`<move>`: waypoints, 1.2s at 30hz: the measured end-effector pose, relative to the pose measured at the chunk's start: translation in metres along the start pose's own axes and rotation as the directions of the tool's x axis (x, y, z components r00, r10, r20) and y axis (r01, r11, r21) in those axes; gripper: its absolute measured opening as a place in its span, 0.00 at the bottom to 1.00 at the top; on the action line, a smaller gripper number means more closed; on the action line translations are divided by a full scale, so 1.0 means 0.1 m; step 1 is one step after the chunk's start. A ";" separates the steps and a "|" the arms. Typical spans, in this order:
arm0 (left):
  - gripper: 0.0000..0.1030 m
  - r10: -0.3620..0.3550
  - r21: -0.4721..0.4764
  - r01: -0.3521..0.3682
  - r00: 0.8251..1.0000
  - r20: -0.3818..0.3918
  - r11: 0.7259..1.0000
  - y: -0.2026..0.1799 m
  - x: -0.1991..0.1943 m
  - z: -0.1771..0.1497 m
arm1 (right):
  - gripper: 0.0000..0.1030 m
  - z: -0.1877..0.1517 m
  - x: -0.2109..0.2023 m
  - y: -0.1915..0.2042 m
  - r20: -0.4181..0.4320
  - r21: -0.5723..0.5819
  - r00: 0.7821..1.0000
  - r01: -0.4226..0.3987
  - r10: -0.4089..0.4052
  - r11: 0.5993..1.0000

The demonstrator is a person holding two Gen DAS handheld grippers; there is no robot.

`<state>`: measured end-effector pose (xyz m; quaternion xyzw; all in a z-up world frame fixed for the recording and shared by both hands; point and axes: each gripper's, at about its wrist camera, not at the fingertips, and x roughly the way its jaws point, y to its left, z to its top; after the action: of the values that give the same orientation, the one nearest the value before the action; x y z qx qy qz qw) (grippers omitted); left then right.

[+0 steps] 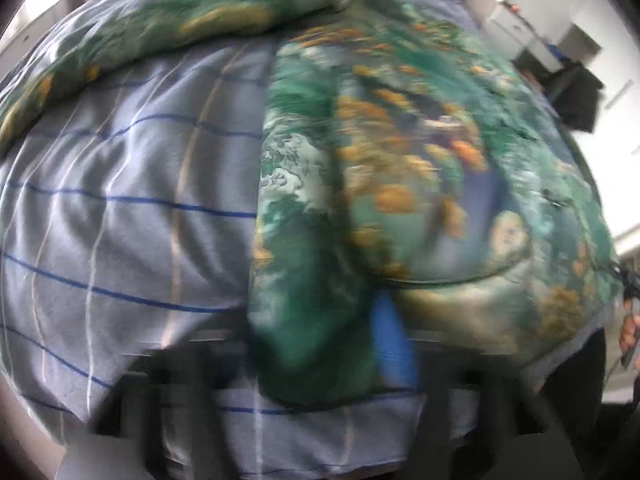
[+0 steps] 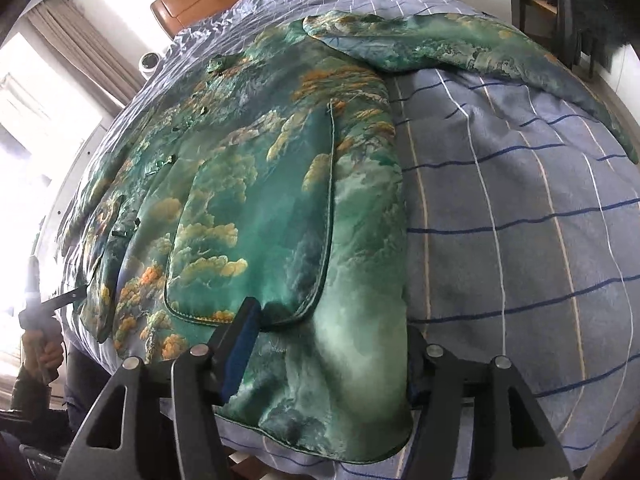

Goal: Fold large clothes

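I see a bed (image 2: 520,208) spread with a pale blue cover checked in dark blue, white and tan lines. At its far end stands a brown wooden headboard (image 2: 208,0). On the left a window (image 2: 36,120) lets in strong daylight, with beige curtains (image 2: 76,52) drawn beside it. The wall (image 2: 120,4) behind is white. In the far right corner I make out dark furniture (image 2: 568,16), too blurred to identify.
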<state>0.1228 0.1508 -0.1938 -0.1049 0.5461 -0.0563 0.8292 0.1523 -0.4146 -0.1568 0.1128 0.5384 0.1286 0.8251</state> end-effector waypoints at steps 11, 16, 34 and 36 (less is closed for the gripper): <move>0.09 0.037 0.116 -0.042 0.998 0.042 0.992 -0.28 -0.43 -0.10 | 0.12 -0.10 -0.34 0.23 0.033 -0.118 0.999 0.004 0.000 0.993; 0.11 0.083 0.151 -0.085 0.996 0.022 0.985 -0.24 -0.34 -0.17 | 0.12 -0.26 -0.42 0.25 0.001 -0.129 1.000 0.002 -0.002 0.992; 0.97 0.183 -0.042 -0.183 0.887 0.424 0.982 -0.30 -1.24 0.18 | 0.62 -0.05 -0.60 -0.07 0.147 -0.014 0.963 0.232 -0.227 0.973; 0.97 0.137 -0.030 -0.137 0.900 0.413 0.990 -0.32 -1.23 0.24 | 0.62 -0.02 -0.67 -0.05 0.187 -0.021 0.949 0.263 -0.255 0.965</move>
<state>0.0961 0.1482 -0.0670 -0.0757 0.3641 0.0257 0.9279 0.1252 -0.4416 -0.1020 0.0336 0.4674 0.0206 0.8832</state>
